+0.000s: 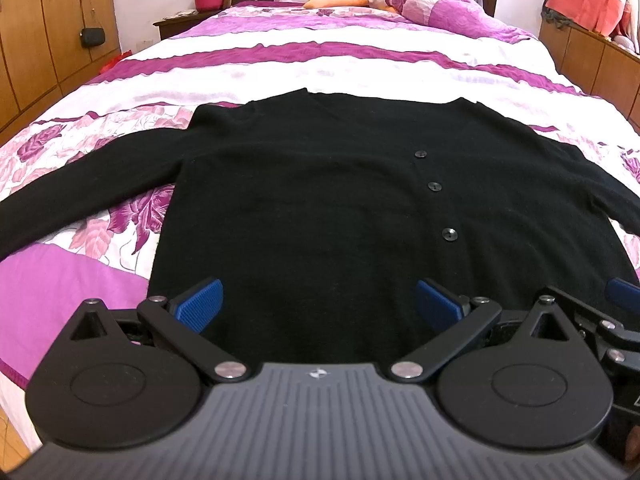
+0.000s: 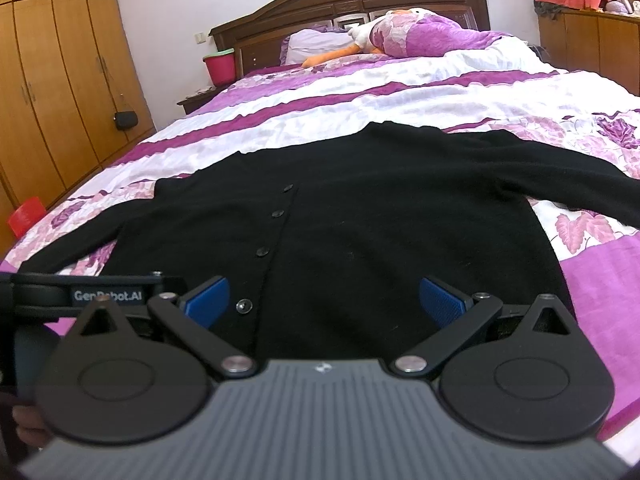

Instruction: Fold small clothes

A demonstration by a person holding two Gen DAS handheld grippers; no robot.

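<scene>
One black cardigan (image 1: 320, 200) lies flat and face up on the bed (image 1: 320, 64), its two sleeves spread outward to either side. Three buttons (image 1: 434, 186) are visible in the left wrist view, four in the right wrist view. The left gripper (image 1: 318, 304) hovers over the cardigan's hem with its two blue-padded fingers (image 1: 202, 304) spread wide, holding nothing. The right gripper (image 2: 324, 300), likewise over the hem, has two fingers (image 2: 442, 300) spread wide and empty. At the headboard lie two pillows (image 2: 420, 38); one red bucket (image 2: 219, 65) stands on the nightstand.
</scene>
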